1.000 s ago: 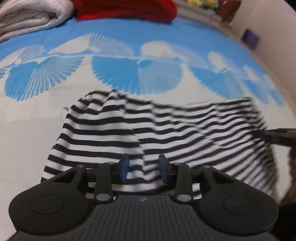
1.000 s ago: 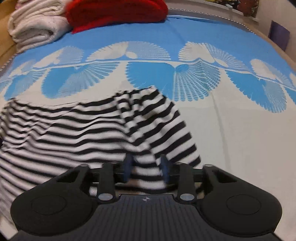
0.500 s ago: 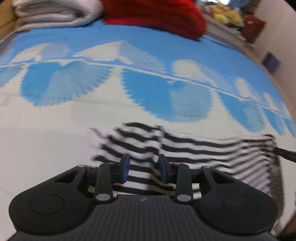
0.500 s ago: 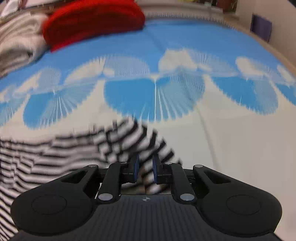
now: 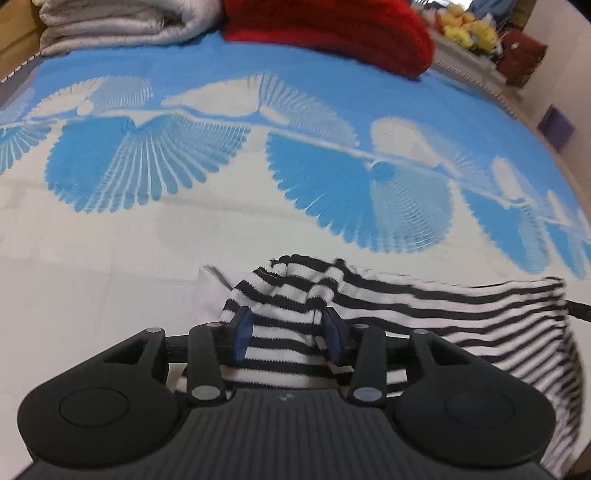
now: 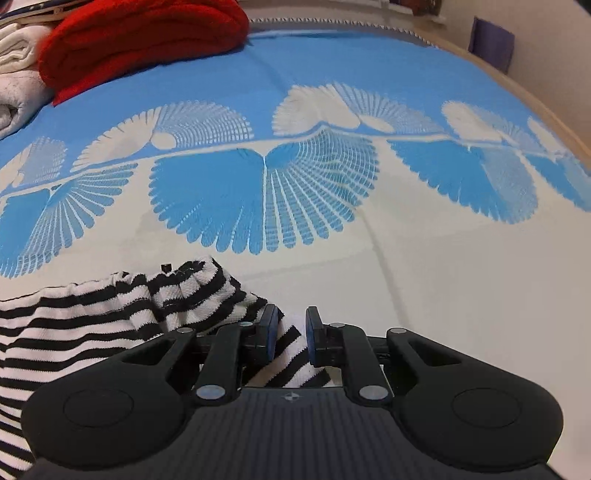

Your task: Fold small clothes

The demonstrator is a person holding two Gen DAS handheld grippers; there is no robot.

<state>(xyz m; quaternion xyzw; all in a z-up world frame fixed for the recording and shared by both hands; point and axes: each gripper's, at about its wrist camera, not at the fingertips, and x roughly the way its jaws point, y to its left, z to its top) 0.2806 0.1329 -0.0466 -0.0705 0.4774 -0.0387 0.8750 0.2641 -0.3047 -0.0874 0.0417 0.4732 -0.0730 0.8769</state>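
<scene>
Looking along our left tool point(image 5: 287, 334), we see its blue pads point(image 5: 242, 334) set well apart, with a bunched corner of the striped top point(image 5: 424, 306) lying between them; the cloth fills the gap, but we cannot tell whether the pads press it. From there the top stretches away toward 3 o'clock, flat on the bed point(image 5: 110, 280), to a dark bar at its far edge.

Our right tool point(image 6: 290, 336) has its pads point(image 6: 271, 334) closer together, a fold of the top point(image 6: 110, 317) passing between them; the left pad touches the cloth, and the right one shows a slim gap. The rest of the top spreads toward 9 o'clock from this tool.

At 12 o'clock, well apart from the top, a red blanket point(image 5: 332, 26) lies folded, with a white quilt point(image 5: 110, 18) just beside it at 11 o'clock. Yellow toys point(image 5: 467, 31) sit at 1 o'clock.
</scene>
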